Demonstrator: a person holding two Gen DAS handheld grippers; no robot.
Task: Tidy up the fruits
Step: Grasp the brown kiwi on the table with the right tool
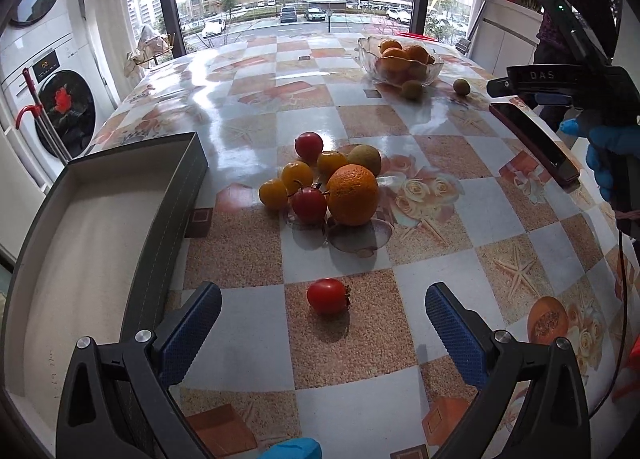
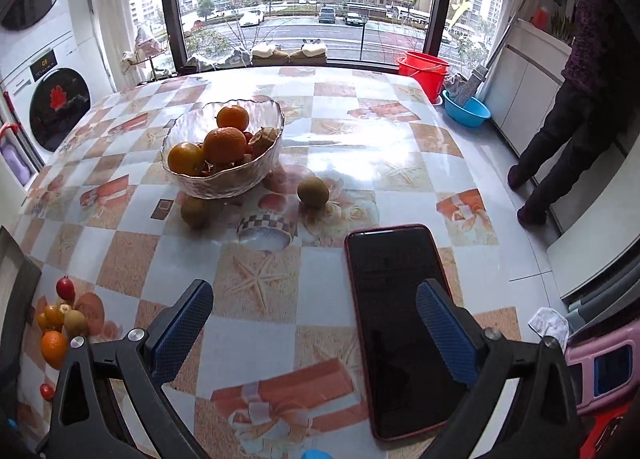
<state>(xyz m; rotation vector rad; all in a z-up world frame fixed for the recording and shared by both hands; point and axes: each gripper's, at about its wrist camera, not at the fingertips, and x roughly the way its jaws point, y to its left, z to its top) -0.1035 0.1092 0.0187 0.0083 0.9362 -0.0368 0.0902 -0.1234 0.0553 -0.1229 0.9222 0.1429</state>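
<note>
Just short of the fruit pile (image 1: 326, 183), on the near side, a lone red tomato (image 1: 328, 295) lies on the bench (image 1: 360, 123), and the left claw (image 1: 320, 331) hangs over it with its blue pads spread wide and nothing between them. Left of the pile sits the grey tray (image 1: 96, 227), which looks bare inside, so I judge little sorting has gone into it yet. Beyond the pile, toward the window, the glass bowl (image 2: 222, 151) already holds oranges, with two greenish fruits (image 2: 313, 192) loose on the bench beside it. The right claw (image 2: 316, 335) is also released, gripping nothing, and it hovers above a dark phone (image 2: 396, 299) that lies right of the pile. That is my first worry: one blue pad (image 2: 444, 335) sits directly over the screen, so if this claw drops or sweeps low it could scrape the phone or shove it toward the bench edge. The second is the lone tomato: round and on a glossy cloth, it may roll off if one pad meets it first, and it may bruise if squeezed hard. The third is the pile itself, where the big orange (image 1: 352, 195) leans against small tomatoes and yellow fruits; pulling one out could scatter the rest.
</note>
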